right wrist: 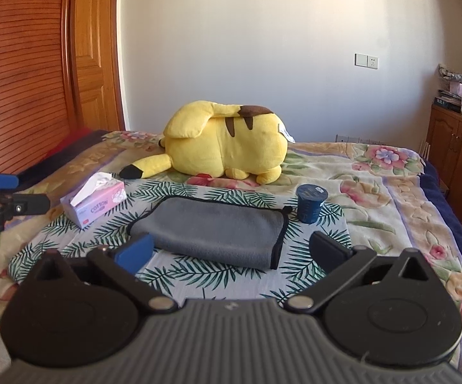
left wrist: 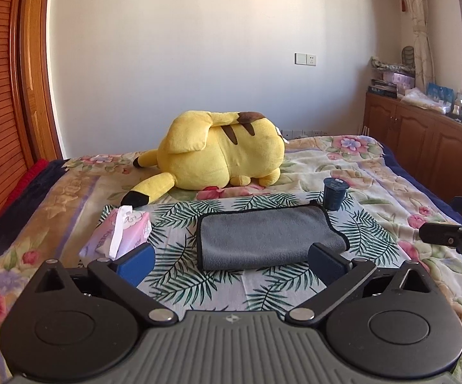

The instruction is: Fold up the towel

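I hold the left gripper (left wrist: pixel 231 260) and right gripper (right wrist: pixel 231 254) spread wide, empty, near the folded gray towel (left wrist: pixel 267 236) on the leaf-print cloth (left wrist: pixel 179 275).

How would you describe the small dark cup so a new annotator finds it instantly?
Start at the big yellow plush toy lying on the flowered bed. In front of it a grey towel lies folded on a palm-leaf cloth. The cup stands upright by the towel's far right corner: small, dark blue, tapered, foil-lidded, unlike the pink tissue box at the left.
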### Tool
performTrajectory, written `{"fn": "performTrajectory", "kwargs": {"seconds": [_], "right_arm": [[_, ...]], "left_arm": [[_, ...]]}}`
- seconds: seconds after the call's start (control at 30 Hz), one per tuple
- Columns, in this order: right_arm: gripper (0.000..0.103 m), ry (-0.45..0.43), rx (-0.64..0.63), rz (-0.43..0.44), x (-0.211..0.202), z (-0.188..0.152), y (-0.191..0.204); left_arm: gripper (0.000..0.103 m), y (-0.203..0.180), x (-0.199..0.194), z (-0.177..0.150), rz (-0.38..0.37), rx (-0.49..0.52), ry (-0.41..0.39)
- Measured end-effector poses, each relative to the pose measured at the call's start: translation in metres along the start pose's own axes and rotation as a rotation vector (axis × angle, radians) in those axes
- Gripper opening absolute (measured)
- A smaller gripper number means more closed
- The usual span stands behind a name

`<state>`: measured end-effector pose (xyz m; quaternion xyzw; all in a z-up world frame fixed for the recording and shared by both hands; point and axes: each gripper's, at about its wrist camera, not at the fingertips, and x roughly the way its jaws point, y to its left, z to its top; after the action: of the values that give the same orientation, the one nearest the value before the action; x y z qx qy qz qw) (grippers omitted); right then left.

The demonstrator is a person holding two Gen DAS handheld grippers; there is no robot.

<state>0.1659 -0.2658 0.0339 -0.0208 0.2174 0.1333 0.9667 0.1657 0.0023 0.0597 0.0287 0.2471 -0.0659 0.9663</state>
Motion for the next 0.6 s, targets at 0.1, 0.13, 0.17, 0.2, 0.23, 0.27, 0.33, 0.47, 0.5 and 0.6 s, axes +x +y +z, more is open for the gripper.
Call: {"fn": "performTrajectory", "kwargs": {"seconds": [0.1,0.13,0.17,0.2,0.23,0.27,0.33,0.47,0.5,0.6], "right_arm": [[0.103,-0.01,0.005,-0.004,-0.013,-0.001,0.002],[0.103,-0.013,0.007,-0.004,-0.017,0.0,0.003],[0.103,-0.016,0.008,-0.006,-0.021,-0.001,0.003],[0.103,-0.02,0.009,-0.007,-0.024,-0.001,0.004],[0.103,-0.023,0.01,-0.006,-0.028,0.0,0.005],[0.103,-0.028,0.012,-0.006,-0.032,-0.001,0.006],[0.103,-0.035,0.013,-0.006,-0.04,0.0,0.008],[0.103,-0.051,0.014,-0.005,-0.056,0.0,0.012],[0.103,-0.054,0.013,-0.004,-0.059,0.0,0.013],[0.103,-0.068,0.01,-0.001,-0.07,0.001,0.016]], "left_arm": [[0.087,0.001,-0.013,-0.005,-0.009,-0.007,-0.005],[0.087,0.001,-0.018,-0.006,-0.009,-0.009,-0.006],[0.087,0.001,-0.023,-0.007,-0.01,-0.009,-0.005],[0.087,0.0,-0.027,-0.009,-0.008,-0.005,-0.003],[0.087,-0.002,-0.032,-0.01,-0.003,0.003,-0.003],[0.087,-0.003,-0.037,-0.011,0.003,0.01,-0.004],[0.087,-0.005,-0.047,-0.012,0.014,0.013,-0.009],[0.087,-0.005,-0.066,-0.016,0.007,-0.011,-0.022],[0.087,-0.005,-0.071,-0.017,0.009,-0.016,-0.029],[0.087,-0.007,-0.085,-0.019,0.027,-0.022,-0.05]]}}
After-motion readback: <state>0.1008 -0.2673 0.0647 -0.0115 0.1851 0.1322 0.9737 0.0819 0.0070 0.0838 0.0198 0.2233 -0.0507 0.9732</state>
